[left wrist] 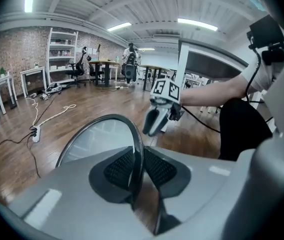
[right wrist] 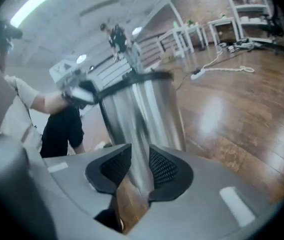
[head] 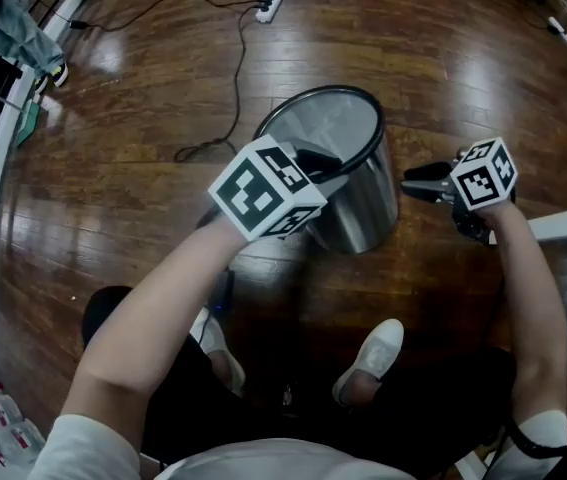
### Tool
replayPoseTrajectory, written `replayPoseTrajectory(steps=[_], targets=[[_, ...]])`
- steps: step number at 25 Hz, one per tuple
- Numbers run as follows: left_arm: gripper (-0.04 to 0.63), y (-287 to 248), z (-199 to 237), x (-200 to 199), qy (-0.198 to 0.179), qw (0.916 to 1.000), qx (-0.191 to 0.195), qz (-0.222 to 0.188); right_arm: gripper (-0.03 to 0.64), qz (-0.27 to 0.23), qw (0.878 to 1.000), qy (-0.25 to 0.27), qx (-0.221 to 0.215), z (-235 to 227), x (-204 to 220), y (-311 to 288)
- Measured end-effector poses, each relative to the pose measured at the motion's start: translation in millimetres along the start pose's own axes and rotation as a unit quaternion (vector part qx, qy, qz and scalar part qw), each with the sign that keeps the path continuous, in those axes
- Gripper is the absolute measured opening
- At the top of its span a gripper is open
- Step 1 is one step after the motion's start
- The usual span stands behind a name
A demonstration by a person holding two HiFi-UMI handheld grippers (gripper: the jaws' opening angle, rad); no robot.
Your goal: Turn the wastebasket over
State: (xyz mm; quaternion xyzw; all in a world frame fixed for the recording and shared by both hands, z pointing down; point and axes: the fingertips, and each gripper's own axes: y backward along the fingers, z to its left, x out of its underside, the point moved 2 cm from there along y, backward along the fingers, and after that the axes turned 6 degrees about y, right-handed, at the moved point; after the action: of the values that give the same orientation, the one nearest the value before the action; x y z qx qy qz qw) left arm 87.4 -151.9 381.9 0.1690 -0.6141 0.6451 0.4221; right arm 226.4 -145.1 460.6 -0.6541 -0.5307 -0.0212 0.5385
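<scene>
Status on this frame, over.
Left gripper shut on wastebasket rim. Right gripper open, beside it. Wastebasket mouth up, not turned. Cable lies beyond.

A round wastebasket (head: 363, 198) of shiny silver metal is seen, with a thin dark rim (left wrist: 101, 119) round its open top. It is placed over the dark wooden floor (head: 143, 198) with the open top faced up, so it is not yet turned over. Whether its bottom rests on the floor cannot be told. The rim is pinched between the jaws of the left gripper (left wrist: 134, 171).
</scene>
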Motion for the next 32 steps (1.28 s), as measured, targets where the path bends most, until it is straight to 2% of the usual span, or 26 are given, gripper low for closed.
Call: replayPoseTrajectory(steps=[2,4,9,12,15,18,20,27,32], targets=[[0.069,-3.4,-6.7,1.5,-0.008,0.9999,0.006,0.009,0.120,-0.070,0.997,-0.017,0.017,-0.6,-31.6,23.8],[0.069,-5.4,-13.0,3.8,-0.017,0.9997,0.010,0.017,0.120,-0.106,0.994,-0.018,0.032,2.4,-52.8,38.8],[0.071,-13.2,-31.3,5.7,-0.043,0.9984,0.017,0.030,0.129,-0.125,0.989,0.028,0.069,21.1,-84.0,49.7],[0.071,-18.6,-42.7,7.9,-0.061,0.9971,0.022,0.040,0.122,-0.102,0.985,0.084,0.109,31.7,-88.5,44.9],[0.071,-26.2,-57.0,14.5,-0.080,0.9949,0.027,0.056,0.121,-0.059,0.984,0.110,0.126,36.2,-78.6,30.3],[0.072,-37.4,-72.5,23.8,-0.107,0.9914,0.026,0.070,0.122,-0.019,0.982,0.118,0.145,31.7,-60.5,21.4],[0.072,-42.6,-79.2,31.6,-0.122,0.9890,0.025,0.081,0.121,-0.012,0.982,0.113,0.148,31.5,-52.7,16.6],[0.075,-62.1,-83.9,63.8,-0.141,0.9822,0.024,0.122,0.120,0.018,0.983,0.098,0.155,28.0,-23.8,-4.1],[0.069,-65.9,-78.7,65.9,-0.145,0.9812,0.015,0.126,0.112,0.035,0.979,0.114,0.168,27.2,-12.9,-16.5]])
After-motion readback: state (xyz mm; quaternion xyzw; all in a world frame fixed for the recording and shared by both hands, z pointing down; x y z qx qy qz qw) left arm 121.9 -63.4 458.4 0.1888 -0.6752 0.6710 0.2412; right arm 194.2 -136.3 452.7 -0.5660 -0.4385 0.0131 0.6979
